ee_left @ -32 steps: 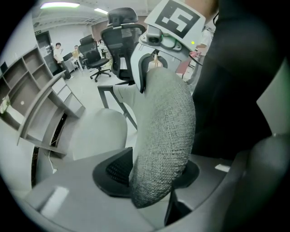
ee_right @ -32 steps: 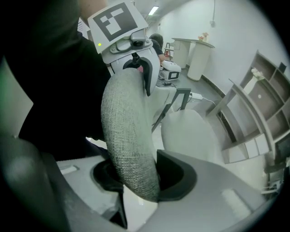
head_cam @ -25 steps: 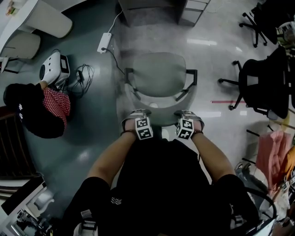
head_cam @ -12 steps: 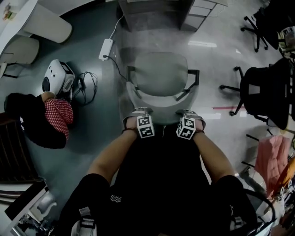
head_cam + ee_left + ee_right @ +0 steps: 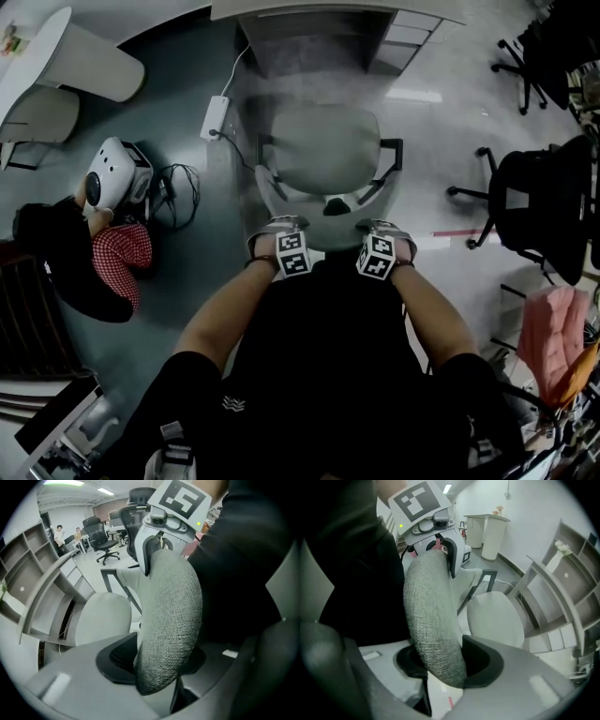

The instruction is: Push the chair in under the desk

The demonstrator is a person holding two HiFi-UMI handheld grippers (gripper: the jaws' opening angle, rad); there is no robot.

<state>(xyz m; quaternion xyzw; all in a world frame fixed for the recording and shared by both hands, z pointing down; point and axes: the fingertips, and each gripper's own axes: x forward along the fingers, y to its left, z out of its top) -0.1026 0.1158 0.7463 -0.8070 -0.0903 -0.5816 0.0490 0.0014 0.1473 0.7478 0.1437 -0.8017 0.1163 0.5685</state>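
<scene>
Counted across the head view: one white rounded appliance (image 5: 108, 178) and one red-checked cloth (image 5: 124, 255) at 9 o'clock, and one white power strip (image 5: 214, 117) with its cable at 10 o'clock. In the middle are one grey chair (image 5: 323, 150) with two dark armrests, one desk (image 5: 328, 11) at 12 o'clock with a drawer stack (image 5: 401, 37) under its right end, and two grippers. Two black office chairs follow – one (image 5: 534, 202) at 3 o'clock, one (image 5: 525, 47) at 2 – and one pink cloth (image 5: 553, 328) at 4.

The grey chair stands on the floor facing the desk. Its seat front is near the desk edge but not under it.

The left gripper (image 5: 281, 236) sits at 7 o'clock of the seat and the right gripper (image 5: 382, 238) at 5 o'clock. Both are on the top edge of the backrest (image 5: 168, 620), well apart. In each gripper view the grey woven backrest fills the gap between the jaws, with the dark pads pressed against both of its faces. So each gripper is clamped onto it, and the seat lies beyond.

The left forearm (image 5: 230, 314) and the right forearm (image 5: 427, 314) are bare. They reach from the black-clad body toward 12 o'clock, elbows spread outward and wrists closing in – both grippers tip steeply downward over the backrest.
</scene>
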